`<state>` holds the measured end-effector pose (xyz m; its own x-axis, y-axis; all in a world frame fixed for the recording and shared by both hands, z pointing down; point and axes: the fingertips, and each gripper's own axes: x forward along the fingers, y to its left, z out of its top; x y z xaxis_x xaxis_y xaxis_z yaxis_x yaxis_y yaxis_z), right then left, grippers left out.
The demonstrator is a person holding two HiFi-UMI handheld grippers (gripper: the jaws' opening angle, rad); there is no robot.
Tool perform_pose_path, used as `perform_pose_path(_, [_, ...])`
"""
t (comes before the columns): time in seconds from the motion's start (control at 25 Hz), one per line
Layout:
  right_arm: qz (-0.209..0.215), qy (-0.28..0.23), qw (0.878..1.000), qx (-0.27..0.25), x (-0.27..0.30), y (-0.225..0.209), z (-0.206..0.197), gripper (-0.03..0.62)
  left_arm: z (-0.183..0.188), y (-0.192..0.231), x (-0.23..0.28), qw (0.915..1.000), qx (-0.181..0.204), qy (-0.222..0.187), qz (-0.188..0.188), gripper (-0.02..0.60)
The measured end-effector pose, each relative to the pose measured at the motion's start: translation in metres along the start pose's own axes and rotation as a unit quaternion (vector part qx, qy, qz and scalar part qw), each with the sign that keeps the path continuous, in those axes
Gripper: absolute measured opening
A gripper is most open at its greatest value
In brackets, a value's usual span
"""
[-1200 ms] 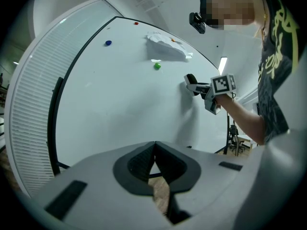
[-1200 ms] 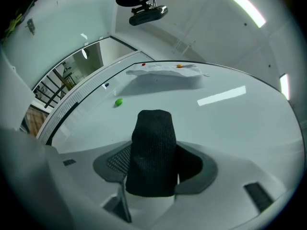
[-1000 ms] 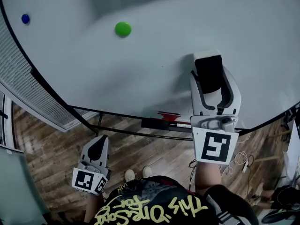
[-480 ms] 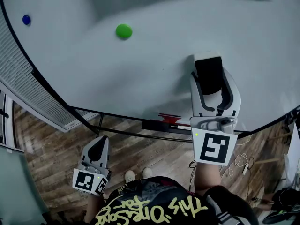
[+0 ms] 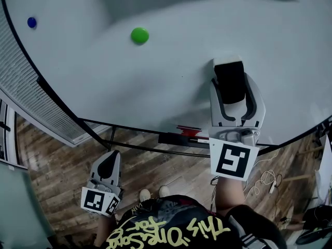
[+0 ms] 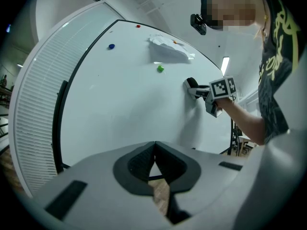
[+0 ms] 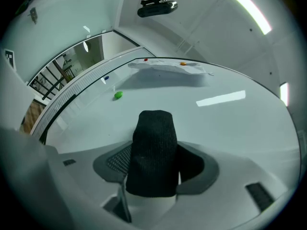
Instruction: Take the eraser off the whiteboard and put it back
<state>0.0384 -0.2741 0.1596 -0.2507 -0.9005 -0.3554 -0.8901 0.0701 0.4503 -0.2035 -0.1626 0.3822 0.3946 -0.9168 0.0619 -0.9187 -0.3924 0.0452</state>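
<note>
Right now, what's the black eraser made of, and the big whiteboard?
The eraser has a black pad like felt or knit fabric: matte, with a fine woven texture. Its white base looks like smooth plastic. The whiteboard looks glossy and hard, mirroring a ceiling light; coated metal or melamine, I can't tell.

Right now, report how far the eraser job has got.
Done: the right claw is shut on the eraser, so the grasp is made. In hand: it holds the eraser right at the whiteboard. Contact cannot be judged, so this could be the lift-off or the return. Left: leaving the eraser on the board and letting go. The left claw is shut, empty, below the board.
</note>
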Motion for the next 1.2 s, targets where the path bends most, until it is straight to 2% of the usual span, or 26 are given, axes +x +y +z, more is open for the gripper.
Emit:
perform_pose_path(0.92, [0.005,-0.002,1.000,0.017,-0.013,0.003,0.005,0.258,0.008,-0.004,0.010,0.9995,0.009,-0.010,-0.027,0.008])
perform_pose_path(1.2, [0.016,0.000,0.999,0.039,-0.024,0.005,0.005,0.258,0.014,-0.008,0.015,0.9984,0.027,-0.015,-0.047,0.008])
